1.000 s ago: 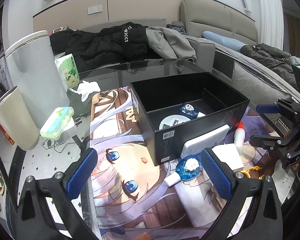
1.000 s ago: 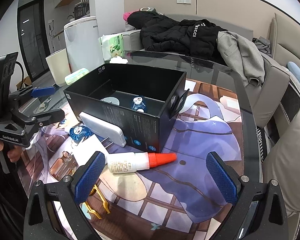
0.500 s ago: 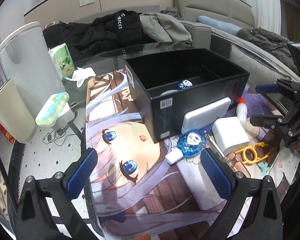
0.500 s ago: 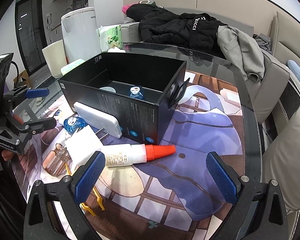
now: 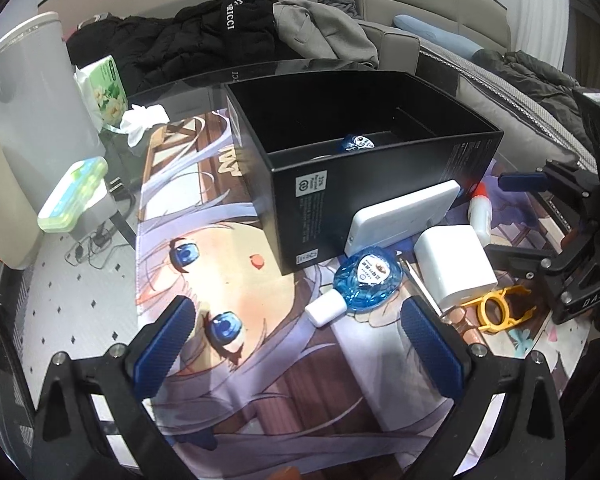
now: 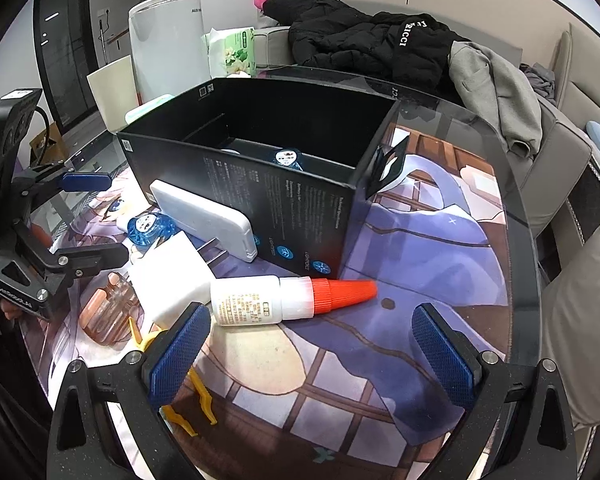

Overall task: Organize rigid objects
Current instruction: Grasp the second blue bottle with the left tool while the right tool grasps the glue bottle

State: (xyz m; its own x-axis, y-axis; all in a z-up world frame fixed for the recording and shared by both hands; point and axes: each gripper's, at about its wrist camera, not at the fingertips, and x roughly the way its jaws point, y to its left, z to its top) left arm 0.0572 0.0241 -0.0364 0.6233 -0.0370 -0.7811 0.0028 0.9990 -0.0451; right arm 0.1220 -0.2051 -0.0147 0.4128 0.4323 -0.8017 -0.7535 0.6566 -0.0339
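Observation:
An open black box [image 5: 364, 184] [image 6: 260, 184] stands on the printed mat, and a blue round item [image 5: 356, 142] [image 6: 286, 159] lies inside it. A white power bank [image 5: 404, 212] [image 6: 204, 216] leans against its side. Beside it lie a blue correction tape [image 5: 364, 280] [image 6: 150, 226], a white charger block [image 5: 454, 264] [image 6: 170, 276], a yellow clip [image 5: 494, 312] [image 6: 180, 400] and a white glue bottle with a red cap [image 6: 284, 300] [image 5: 480, 208]. My left gripper [image 5: 300, 340] is open just short of the tape. My right gripper [image 6: 312, 354] is open, close over the bottle.
A glass table [image 6: 496, 160] carries the mat. Jackets [image 5: 228, 36] lie on the sofa behind. A tissue pack [image 5: 102, 88], a crumpled tissue [image 5: 144, 120], a green case [image 5: 74, 194] and a white bin [image 5: 32, 92] are on the left. An orange ribbed item [image 6: 108, 312] lies near the charger.
Both grippers have come lower and closer to the loose items. The left one has neared the blue tape, the right one the glue bottle. Nothing was picked up.

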